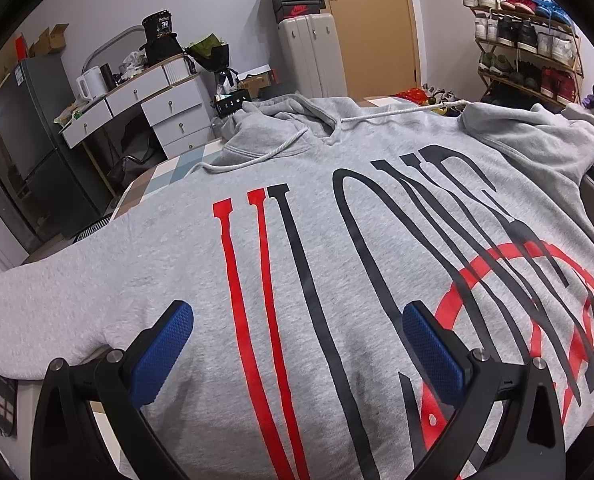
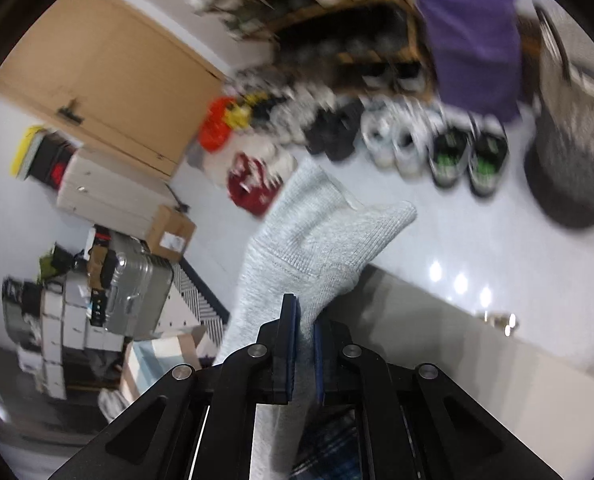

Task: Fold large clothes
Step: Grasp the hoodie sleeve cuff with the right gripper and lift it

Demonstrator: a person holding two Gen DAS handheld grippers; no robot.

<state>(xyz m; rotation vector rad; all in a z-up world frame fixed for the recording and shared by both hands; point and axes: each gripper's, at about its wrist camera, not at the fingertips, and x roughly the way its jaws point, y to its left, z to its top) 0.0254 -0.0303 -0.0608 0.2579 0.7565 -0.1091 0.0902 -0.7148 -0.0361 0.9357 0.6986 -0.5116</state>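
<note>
Two hand-held grippers are seen. A grey hoodie (image 1: 337, 240) is laid flat, print up, on the table (image 1: 157, 176), its hood toward the far edge. The left hand-held gripper (image 1: 297, 344) is held spread wide just above the lower print, with nothing pinched. The right hand-held gripper (image 2: 301, 332) is pressed together on a ribbed sleeve cuff (image 2: 321, 240), which is lifted over the floor (image 2: 437, 232).
</note>
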